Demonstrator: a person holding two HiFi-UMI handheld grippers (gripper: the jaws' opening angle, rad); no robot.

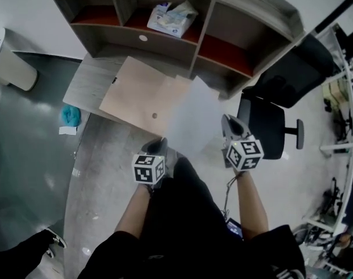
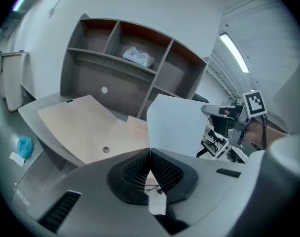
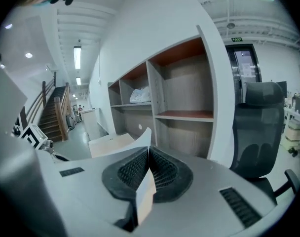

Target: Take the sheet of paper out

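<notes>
A white sheet of paper (image 1: 195, 110) hangs in the air in front of me, above the desk edge, held at two corners. My left gripper (image 1: 162, 142) is shut on its lower left corner; in the left gripper view the sheet (image 2: 182, 127) rises from the closed jaws (image 2: 150, 153). My right gripper (image 1: 227, 121) is shut on the right edge, and in the right gripper view the paper (image 3: 140, 144) passes edge-on through its closed jaws (image 3: 149, 153). A tan folder-like board (image 1: 143, 95) lies flat on the grey desk (image 1: 86, 81) beyond the sheet.
A grey shelf unit (image 1: 165, 4) with red-lined compartments stands at the back of the desk, with a plastic-wrapped package (image 1: 172, 17) in its middle compartment. A black office chair (image 1: 269, 127) stands to the right. A teal cloth (image 1: 71, 116) and a white bin (image 1: 11, 60) are on the left.
</notes>
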